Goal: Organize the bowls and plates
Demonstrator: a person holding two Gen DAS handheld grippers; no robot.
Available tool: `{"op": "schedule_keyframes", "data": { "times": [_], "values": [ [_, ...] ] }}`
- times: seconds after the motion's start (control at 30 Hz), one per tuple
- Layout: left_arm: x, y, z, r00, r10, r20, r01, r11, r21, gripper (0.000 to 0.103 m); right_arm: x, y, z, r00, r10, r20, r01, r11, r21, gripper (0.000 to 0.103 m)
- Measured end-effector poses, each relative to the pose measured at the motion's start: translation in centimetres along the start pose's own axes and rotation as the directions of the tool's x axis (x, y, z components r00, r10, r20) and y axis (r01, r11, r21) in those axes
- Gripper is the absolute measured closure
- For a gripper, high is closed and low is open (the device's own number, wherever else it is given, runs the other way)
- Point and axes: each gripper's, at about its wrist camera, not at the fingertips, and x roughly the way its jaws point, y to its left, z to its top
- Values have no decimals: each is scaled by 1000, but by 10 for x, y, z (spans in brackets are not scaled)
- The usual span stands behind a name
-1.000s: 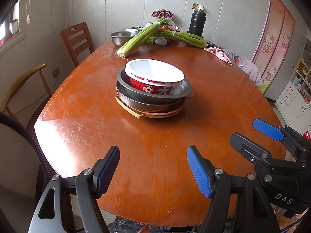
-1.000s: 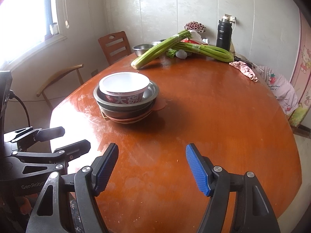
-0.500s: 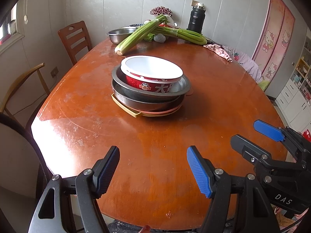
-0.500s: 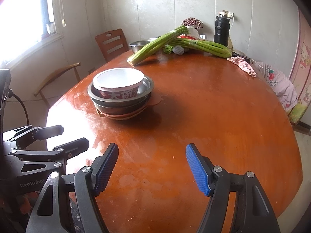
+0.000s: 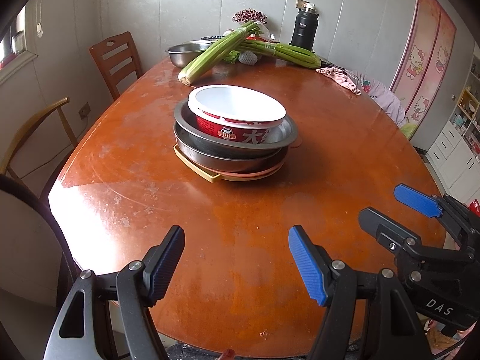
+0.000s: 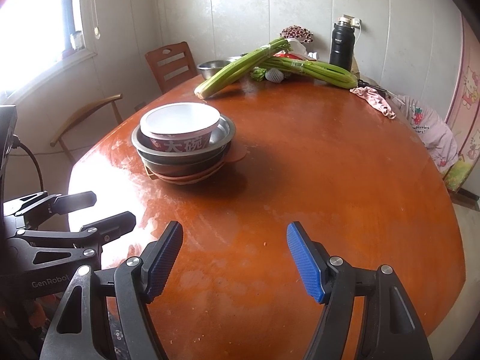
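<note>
A stack of dishes stands mid-table: a red-and-white bowl (image 5: pixel 237 114) on top, nested in steel bowls (image 5: pixel 231 147), over a pink plate and a yellow plate (image 5: pixel 207 174) at the bottom. The same bowl shows in the right wrist view (image 6: pixel 180 129). My left gripper (image 5: pixel 237 255) is open and empty above the table's near edge, short of the stack. My right gripper (image 6: pixel 234 255) is open and empty, to the right of the left one. It also shows in the left wrist view (image 5: pixel 399 210), and the left gripper shows in the right wrist view (image 6: pixel 93 210).
Brown oval table (image 5: pixel 330 138). At the far end lie celery bunches (image 5: pixel 219 51), a steel bowl (image 5: pixel 186 52), a black flask (image 5: pixel 303 27) and a pink cloth (image 5: pixel 339 76). Wooden chairs (image 5: pixel 115 60) stand at the left.
Both grippers have moved forward toward the stack, which looks larger and nearer. Both stay open and empty.
</note>
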Motion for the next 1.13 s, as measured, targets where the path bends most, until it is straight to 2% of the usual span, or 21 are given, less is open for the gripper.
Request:
{"op": "schedule_keyframes", "data": {
  "times": [0.5, 0.87, 1.0, 1.13],
  "values": [
    [3, 3, 2, 1000, -1, -14, 1, 1000, -1, 32, 4, -1, 4, 1000, -11, -13, 11, 1000, 12, 30],
    [13, 7, 8, 999, 12, -48, -12, 1000, 7, 32, 7, -5, 20, 1000, -3, -19, 3, 1000, 20, 29],
    [21, 17, 13, 998, 17, -68, -18, 1000, -16, 32, 8, -14, 27, 1000, 19, -19, -18, 999, 45, 30],
    [21, 50, 36, 996, 73, -47, -76, 996, -53, 32, 11, -46, 35, 999, 31, -22, -29, 996, 88, 30]
  ]
}}
